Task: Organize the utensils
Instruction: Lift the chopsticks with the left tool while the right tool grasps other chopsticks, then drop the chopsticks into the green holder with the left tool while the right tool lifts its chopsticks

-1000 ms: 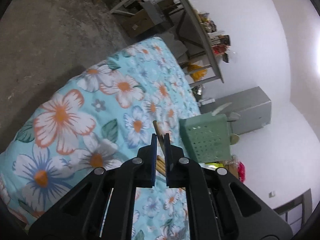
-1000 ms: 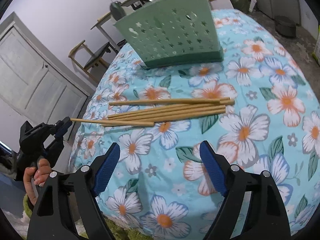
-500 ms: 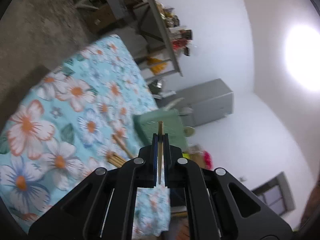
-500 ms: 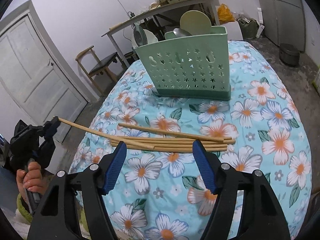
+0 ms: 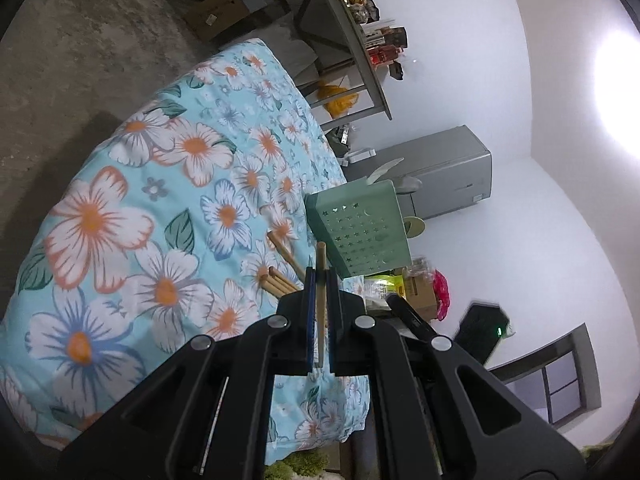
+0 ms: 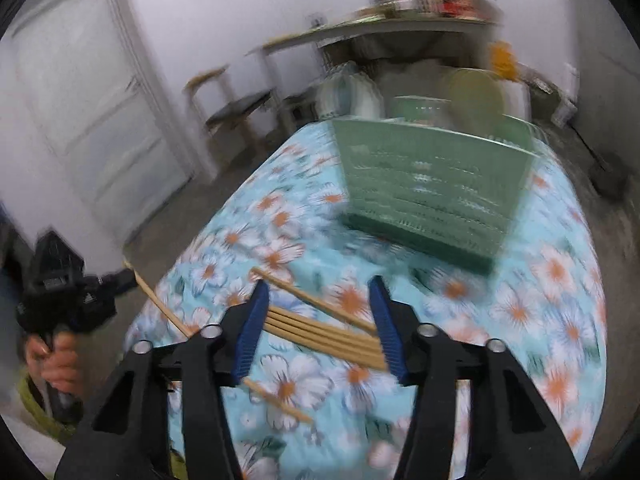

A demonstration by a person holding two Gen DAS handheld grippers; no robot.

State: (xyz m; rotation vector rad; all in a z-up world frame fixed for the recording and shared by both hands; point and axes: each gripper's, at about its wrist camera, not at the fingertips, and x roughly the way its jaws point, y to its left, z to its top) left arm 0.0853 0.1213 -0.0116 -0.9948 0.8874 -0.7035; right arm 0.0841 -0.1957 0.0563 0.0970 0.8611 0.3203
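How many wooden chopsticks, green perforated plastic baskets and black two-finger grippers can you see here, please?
Wooden chopsticks: about 6, one in the left gripper
Green perforated plastic basket: 1
Black grippers: 2; right gripper jaws just closing, nothing gripped
Total: 9

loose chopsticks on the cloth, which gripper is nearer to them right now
Right. The right gripper hangs open directly over the loose chopsticks; the left gripper, shut on a single chopstick, sits off the table edge.

Floral cloth [image 5: 120, 208] covers the table. Grey cabinet [image 5: 444, 172] against the white wall, cluttered shelf table [image 5: 360, 44] beside it, cardboard box [image 5: 216, 16] on concrete floor. White door [image 6: 80, 120]; probably a wooden chair [image 6: 236, 100], blurred.
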